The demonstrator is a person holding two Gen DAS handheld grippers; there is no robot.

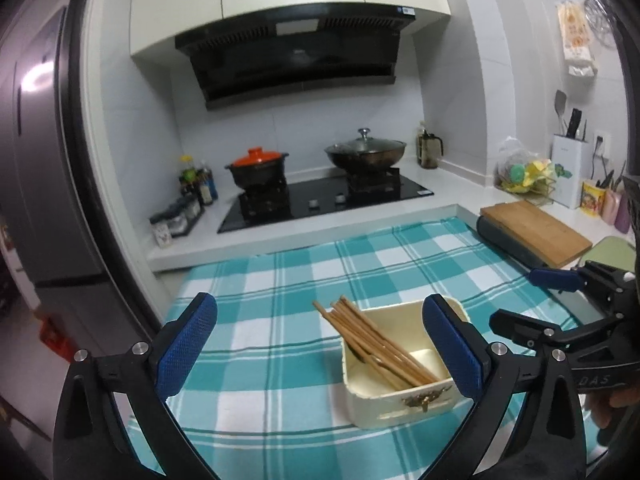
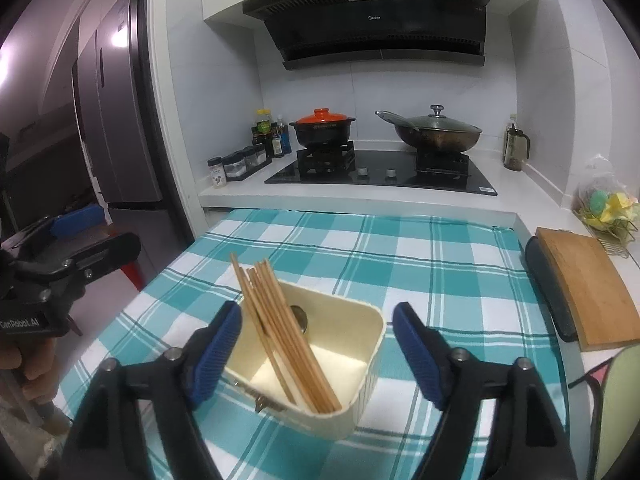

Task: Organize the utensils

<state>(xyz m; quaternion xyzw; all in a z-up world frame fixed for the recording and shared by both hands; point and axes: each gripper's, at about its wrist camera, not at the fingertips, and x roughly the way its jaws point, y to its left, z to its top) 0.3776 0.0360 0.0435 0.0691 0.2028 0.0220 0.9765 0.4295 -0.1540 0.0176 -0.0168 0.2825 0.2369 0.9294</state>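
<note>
- Two grippers over a teal checked cloth (image 1: 280, 280), both with jaws wide apart and nothing clamped.
- Far left: grey fridge (image 2: 116, 120), beside the doorway.
- Left gripper (image 1: 320, 344) low over the cloth, blue pads spread; bare cloth between them on its left, the box just inside its right pad, no visible contact.
- Back left on the white counter: spice jars (image 2: 236, 166) and sauce bottles (image 2: 270, 132).
- Middle, on the cloth: cream box (image 2: 340, 344), open at the top, with a brass clasp (image 1: 426, 400) on its front wall.
- In the box: a bundle of wooden chopsticks (image 2: 288, 336) leaning on the rear left rim, tips sticking out above it; a spoon (image 2: 299, 316) under them, mostly hidden.
- Right gripper (image 2: 316, 352) with pads on either side of the box, clear of its walls.
- Behind, on the black hob (image 2: 380, 172): orange-lidded pot (image 2: 322, 128), then wok (image 2: 438, 134) with glass lid; hood (image 2: 380, 20) above.
- Right: chopping board (image 2: 592, 288) on a dark slab, just off the cloth's edge.
- Far right: wire basket (image 2: 608, 216) with yellow and green things, unclear what.
</note>
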